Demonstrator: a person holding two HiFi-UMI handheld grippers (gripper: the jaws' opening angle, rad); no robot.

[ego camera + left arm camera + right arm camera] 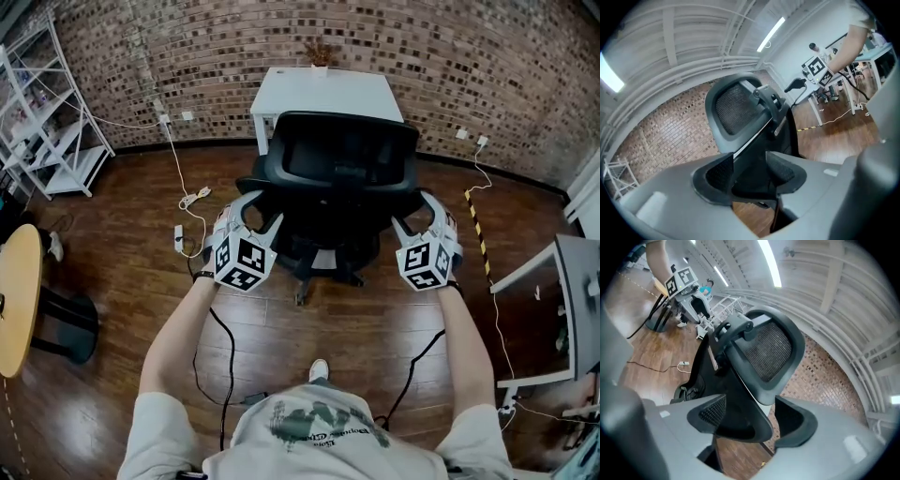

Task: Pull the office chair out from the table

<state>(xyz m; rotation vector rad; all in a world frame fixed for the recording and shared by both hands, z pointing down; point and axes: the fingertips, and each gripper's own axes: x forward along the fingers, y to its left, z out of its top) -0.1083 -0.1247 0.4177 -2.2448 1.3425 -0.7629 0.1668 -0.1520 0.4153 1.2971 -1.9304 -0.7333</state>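
The chair (347, 159) stands close against the table (319, 94), so the pull is not visibly begun. The left gripper (260, 211) pinches the left armrest (750, 176). The right gripper (415, 214) gapes around the right armrest (740, 418), with 1 pad clear.

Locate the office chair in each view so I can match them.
Head view: office chair upper centre, in front of the white table.
Left gripper view: office chair centre, backrest above the middle.
Right gripper view: office chair centre, backrest above the middle.
Shared landmark: brick wall behind it.
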